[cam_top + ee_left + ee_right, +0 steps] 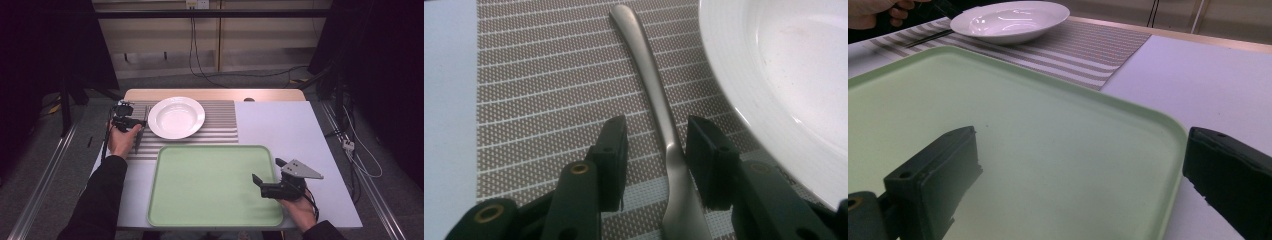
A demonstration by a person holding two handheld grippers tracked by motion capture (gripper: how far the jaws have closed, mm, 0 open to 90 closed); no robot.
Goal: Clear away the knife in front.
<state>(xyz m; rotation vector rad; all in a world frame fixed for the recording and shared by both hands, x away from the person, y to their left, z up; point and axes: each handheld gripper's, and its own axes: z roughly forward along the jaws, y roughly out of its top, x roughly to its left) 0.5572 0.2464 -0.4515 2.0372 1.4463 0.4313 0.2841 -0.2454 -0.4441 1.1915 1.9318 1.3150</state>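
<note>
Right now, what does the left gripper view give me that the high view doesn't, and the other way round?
Left gripper view alone: a gap between each of the left gripper fingers and the metal utensil handle between them. High view alone: the empty green tray and the right gripper, open over the tray's right edge. Both: the white plate on the striped placemat.

This is a lab set up for recording, not a home. A white table [280, 125] stands on grey carpet, dark curtains [45, 45] hang on both sides of it, loose cables [200, 60] run behind it, and metal floor rails [40, 175] flank it.
</note>
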